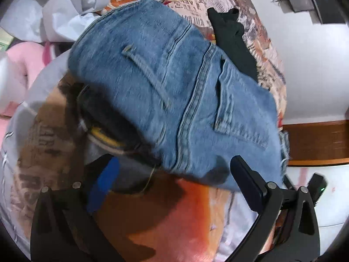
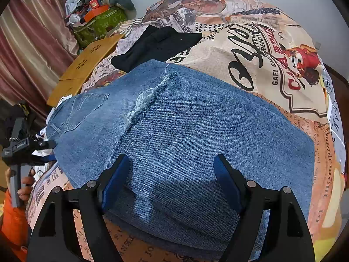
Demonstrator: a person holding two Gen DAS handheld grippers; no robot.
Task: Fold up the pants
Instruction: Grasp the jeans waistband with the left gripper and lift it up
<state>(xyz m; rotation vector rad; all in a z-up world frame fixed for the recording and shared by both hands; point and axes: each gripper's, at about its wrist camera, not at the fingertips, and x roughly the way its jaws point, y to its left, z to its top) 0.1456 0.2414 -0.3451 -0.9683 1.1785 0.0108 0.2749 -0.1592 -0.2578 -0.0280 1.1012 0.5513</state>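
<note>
- Jeans lie folded on a bed with a printed newspaper-style bedspread; frayed hem edge runs across the top layer.
- Right gripper points down at the near part of the denim; fingers stand wide apart, nothing pinched, fabric lies flat under and between them.
- Left gripper sits at the waist end of the jeans; back pocket and belt loop show, picture blurred.
- Left fingers apart; the denim edge hangs just ahead of them, no clamp visible.
- In the right wrist view the left gripper body is at the far-left edge of the jeans, a hand on its handle.
- Black garment lies on the bedspread beyond the jeans, just beside them.
- Wooden board at the bed's left side.
</note>
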